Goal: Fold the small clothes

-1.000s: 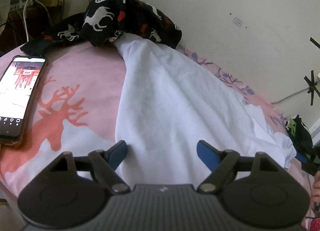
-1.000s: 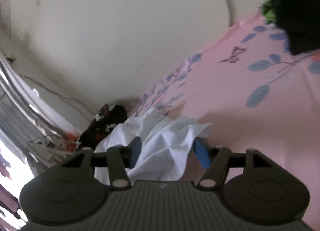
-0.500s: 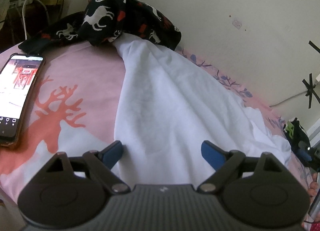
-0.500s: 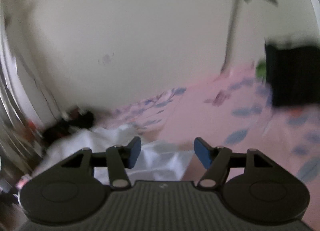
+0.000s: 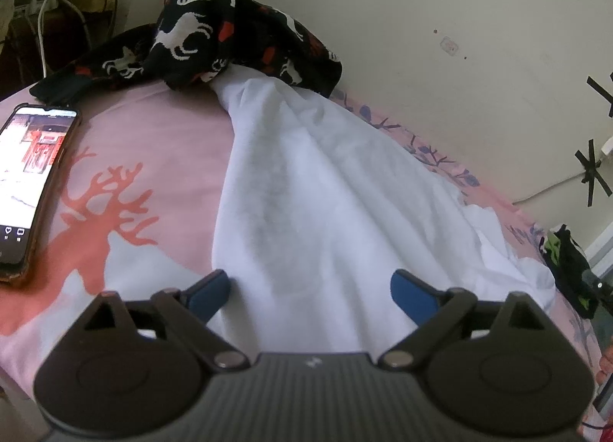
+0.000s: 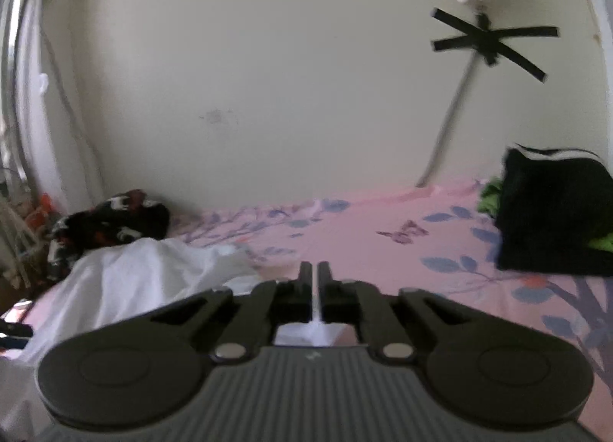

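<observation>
A white garment (image 5: 325, 193) lies spread along the pink bed, its far end tucked under a black garment with white deer print (image 5: 230, 35). My left gripper (image 5: 310, 285) hovers over the white garment's near end. Its jaws are opening wide, with the cloth lying beneath them and nothing pinched. In the right wrist view the white garment (image 6: 145, 273) lies to the left. My right gripper (image 6: 315, 269) is closing. Its fingers (image 6: 304, 281) stand almost together, with a thin strip of white cloth pinched between them.
A phone (image 5: 30, 181) with a lit screen lies on the bed's left edge. A black and green stack of clothes (image 6: 551, 216) sits at the far right by the wall. The pink sheet (image 6: 383, 235) stretches between the stack and the white garment. Cables hang at the back left.
My right gripper rolled level and lifted, and its jaws came nearly together on a bit of white cloth. My left gripper's jaws spread wider while staying in place.
</observation>
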The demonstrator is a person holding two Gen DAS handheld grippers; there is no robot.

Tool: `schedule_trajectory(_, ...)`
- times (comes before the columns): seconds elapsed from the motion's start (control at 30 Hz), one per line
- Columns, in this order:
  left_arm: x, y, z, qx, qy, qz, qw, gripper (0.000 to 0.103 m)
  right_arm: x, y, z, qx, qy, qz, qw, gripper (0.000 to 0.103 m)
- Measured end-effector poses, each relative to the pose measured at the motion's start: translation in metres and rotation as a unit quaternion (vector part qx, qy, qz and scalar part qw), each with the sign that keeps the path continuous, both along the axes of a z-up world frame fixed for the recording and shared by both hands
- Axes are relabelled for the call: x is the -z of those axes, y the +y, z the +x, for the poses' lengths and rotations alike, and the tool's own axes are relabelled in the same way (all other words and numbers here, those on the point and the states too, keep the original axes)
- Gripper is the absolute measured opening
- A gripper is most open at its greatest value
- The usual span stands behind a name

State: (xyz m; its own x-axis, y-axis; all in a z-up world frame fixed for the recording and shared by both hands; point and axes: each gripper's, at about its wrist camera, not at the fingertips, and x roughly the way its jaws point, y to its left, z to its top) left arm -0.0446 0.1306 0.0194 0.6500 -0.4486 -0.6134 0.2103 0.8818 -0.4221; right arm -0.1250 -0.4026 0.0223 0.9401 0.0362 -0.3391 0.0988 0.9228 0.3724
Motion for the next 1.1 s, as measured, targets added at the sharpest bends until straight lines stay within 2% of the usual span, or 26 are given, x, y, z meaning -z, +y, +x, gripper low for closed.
schedule_trajectory(0.03, 0.0, 0.0, 0.0, 0.0, -0.001, 0.0, 1.0, 0.095, 0.001, -0.003, -0.002, 0.011, -0.022, 0.023, 0.999, 0.098)
schedule_trajectory(0.07, 0.0, 0.0, -0.001, 0.0, -0.002, 0.0, 1.0, 0.095, 0.003, -0.006, -0.008, 0.031, -0.064, 0.051, 0.996, 0.096)
schedule_trajectory(0.1, 0.0, -0.001, -0.001, 0.001, -0.002, 0.0, 1.0, 0.095, 0.003, -0.009, -0.013, 0.043, -0.077, 0.063, 0.994, 0.097)
schedule_trajectory(0.2, 0.0, -0.001, -0.001, 0.002, -0.002, 0.0, 1.0, 0.095, -0.001, -0.015, -0.016, 0.039, -0.016, 0.075, 0.996, 0.097)
schedule_trajectory(0.3, -0.003, 0.0, -0.002, 0.006, -0.005, 0.013, 0.9999, 0.095, 0.005, -0.018, -0.021, 0.01, 0.052, 0.102, 0.993, 0.097)
schedule_trajectory(0.43, -0.008, 0.015, 0.001, -0.013, -0.01, 0.012, 0.9998, 0.094, 0.018, -0.019, -0.03, 0.007, 0.1, 0.143, 0.985, 0.097)
schedule_trajectory(0.47, -0.007, 0.017, 0.002, -0.015, -0.006, 0.008, 0.9998, 0.089, 0.022, -0.018, -0.029, 0.007, 0.108, 0.159, 0.981, 0.097)
schedule_trajectory(0.5, -0.006, 0.018, 0.004, -0.012, 0.0, 0.006, 0.9999, 0.073, 0.024, -0.015, -0.027, 0.005, 0.115, 0.175, 0.978, 0.097)
schedule_trajectory(0.57, -0.002, 0.013, 0.005, 0.004, 0.015, 0.008, 0.9998, 0.053, 0.034, -0.009, -0.015, -0.019, 0.136, 0.215, 0.967, 0.097)
schedule_trajectory(0.6, -0.002, 0.009, 0.002, 0.002, 0.008, 0.02, 0.9998, 0.045, 0.036, -0.005, -0.005, -0.029, 0.144, 0.231, 0.962, 0.097)
schedule_trajectory(0.63, -0.003, 0.002, -0.001, 0.007, 0.002, 0.038, 0.9993, 0.038, 0.037, 0.001, -0.001, -0.04, 0.136, 0.224, 0.964, 0.083)
schedule_trajectory(0.67, -0.003, -0.002, -0.004, 0.013, 0.001, 0.046, 0.9988, 0.025, 0.039, 0.004, 0.009, -0.055, 0.148, 0.22, 0.963, 0.069)
schedule_trajectory(0.7, -0.003, -0.005, -0.005, 0.018, 0.004, 0.046, 0.9988, 0.01, 0.04, 0.005, 0.019, -0.06, 0.161, 0.229, 0.958, 0.013)
schedule_trajectory(0.73, -0.004, -0.007, -0.006, 0.026, 0.009, 0.036, 0.999, 0.01, 0.044, 0.0, 0.023, -0.063, 0.165, 0.258, 0.95, 0.003)
schedule_trajectory(0.77, -0.007, -0.011, -0.008, 0.03, 0.008, 0.024, 0.9992, 0.009, 0.043, -0.005, 0.024, -0.061, 0.151, 0.276, 0.947, 0.003)
schedule_trajectory(0.8, -0.011, -0.014, -0.01, 0.035, 0.003, 0.019, 0.9992, 0.009, 0.034, -0.01, 0.025, -0.055, 0.134, 0.261, 0.954, 0.002)
schedule_trajectory(0.83, -0.019, -0.021, -0.012, 0.045, -0.006, 0.01, 0.9989, 0.009, 0.018, -0.017, 0.024, -0.042, 0.11, 0.229, 0.966, 0.001)
schedule_trajectory(0.87, -0.03, -0.031, -0.016, 0.066, -0.02, -0.006, 0.9976, 0.008, -0.002, -0.025, 0.021, -0.027, 0.075, 0.205, 0.976, 0.001)
schedule_trajectory(0.93, -0.052, -0.056, -0.025, 0.122, -0.046, -0.031, 0.9909, 0.008, -0.036, -0.045, 0.009, 0.011, 0.01, 0.177, 0.984, 0.0)
schedule_trajectory(1.0, -0.074, -0.088, -0.041, 0.201, -0.078, -0.044, 0.9754, 0.008, -0.073, -0.061, -0.01, 0.065, -0.054, 0.118, 0.989, 0.0)
schedule_trajectory(1.03, -0.083, -0.103, -0.051, 0.24, -0.094, -0.043, 0.9651, 0.009, -0.086, -0.068, -0.019, 0.082, -0.073, 0.095, 0.989, 0.001)
schedule_trajectory(1.1, -0.094, -0.124, -0.069, 0.289, -0.119, -0.02, 0.9498, 0.013, -0.097, -0.078, -0.034, 0.104, -0.079, 0.071, 0.989, 0.003)
